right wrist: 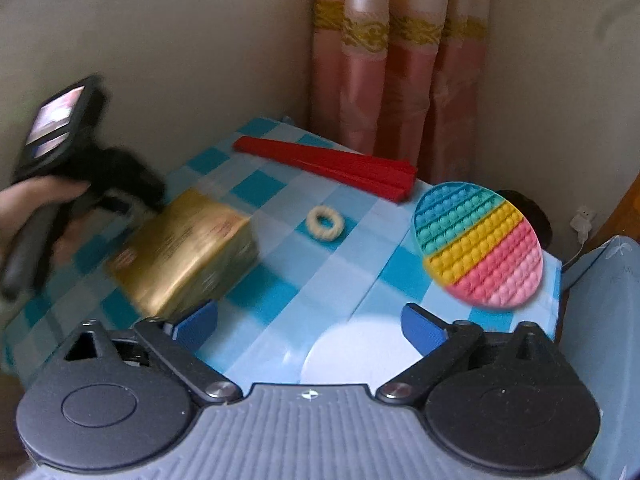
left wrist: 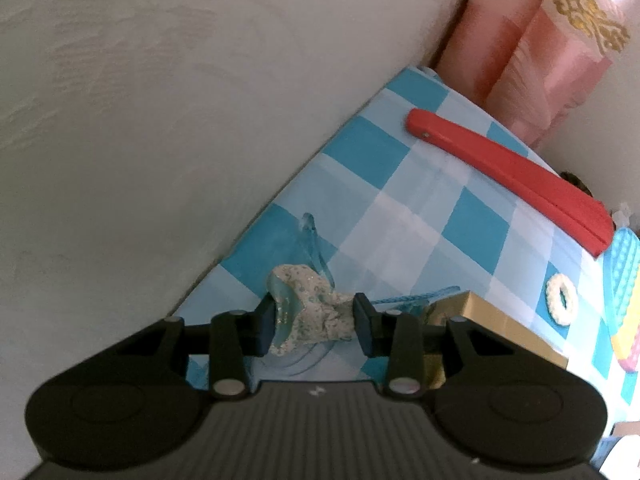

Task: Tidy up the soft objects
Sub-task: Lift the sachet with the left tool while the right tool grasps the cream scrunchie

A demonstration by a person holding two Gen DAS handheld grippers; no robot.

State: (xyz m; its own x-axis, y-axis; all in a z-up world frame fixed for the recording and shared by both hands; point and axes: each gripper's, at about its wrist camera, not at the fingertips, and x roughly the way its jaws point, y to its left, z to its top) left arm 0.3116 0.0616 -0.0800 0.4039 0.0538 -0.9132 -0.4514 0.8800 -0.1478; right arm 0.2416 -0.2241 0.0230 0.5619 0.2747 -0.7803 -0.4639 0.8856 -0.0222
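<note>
Left wrist view shows the left gripper [left wrist: 314, 320] clenched on a crumpled, glittery pale-teal soft plastic piece [left wrist: 308, 308] between its pads, judged light, limp and slippery, best pinched mid-fold; right gripper [right wrist: 310, 326] stands released.

Home room: small table under blue-checked cloth [right wrist: 280, 296], tucked into plaster wall [right wrist: 180, 52] corner; pink gold-trimmed curtain [right wrist: 384, 80] behind table.

crumpled glittery teal soft piece [left wrist: 310, 312], cream scrunchie [right wrist: 325, 223] flat on tablecloth
</note>
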